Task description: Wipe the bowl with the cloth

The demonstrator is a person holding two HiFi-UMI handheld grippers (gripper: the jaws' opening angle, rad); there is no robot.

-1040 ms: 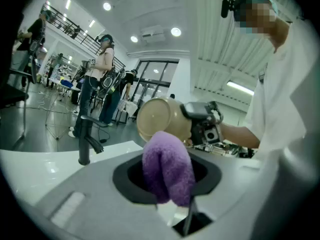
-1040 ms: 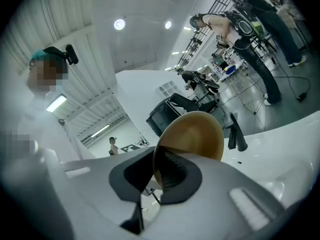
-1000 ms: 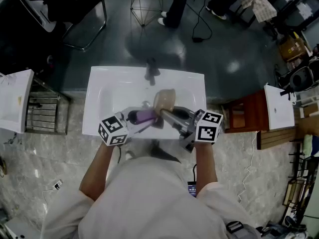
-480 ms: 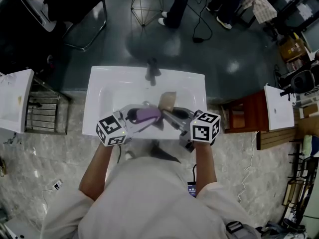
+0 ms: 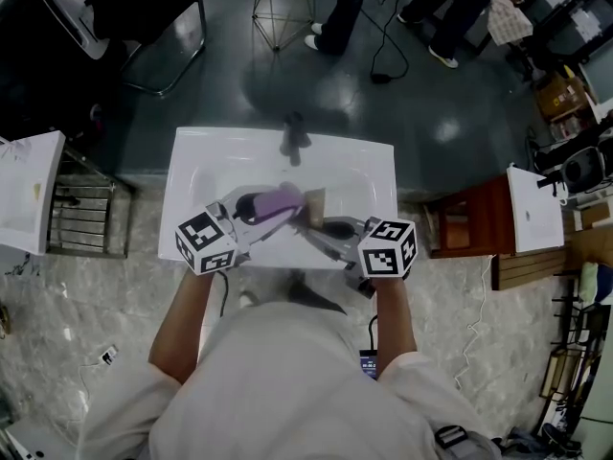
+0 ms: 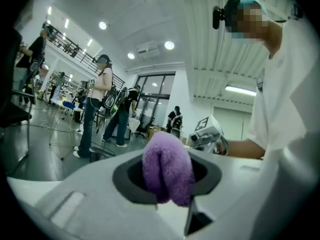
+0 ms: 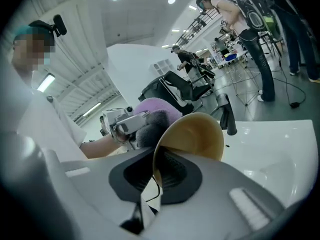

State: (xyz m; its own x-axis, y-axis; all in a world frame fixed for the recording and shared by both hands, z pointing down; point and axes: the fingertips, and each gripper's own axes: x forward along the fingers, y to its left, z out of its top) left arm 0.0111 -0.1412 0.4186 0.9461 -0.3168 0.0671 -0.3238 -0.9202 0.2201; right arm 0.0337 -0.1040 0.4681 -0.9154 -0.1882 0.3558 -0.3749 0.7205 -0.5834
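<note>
Purple cloth (image 6: 167, 164), clamped in L gripper (image 6: 170, 189), sits at outside of bowl (image 7: 195, 131), rim pinched by R gripper (image 7: 157, 174), over sink (image 5: 206, 175); wiping seems underway, inside prob. left.

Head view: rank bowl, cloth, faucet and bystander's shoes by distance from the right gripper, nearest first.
1. bowl: clamped in the right gripper, over the sink.
2. cloth: just left of the bowl, in the left gripper.
3. faucet: at the sink's far edge.
4. bystander's shoes: on the floor beyond the sink.
</note>
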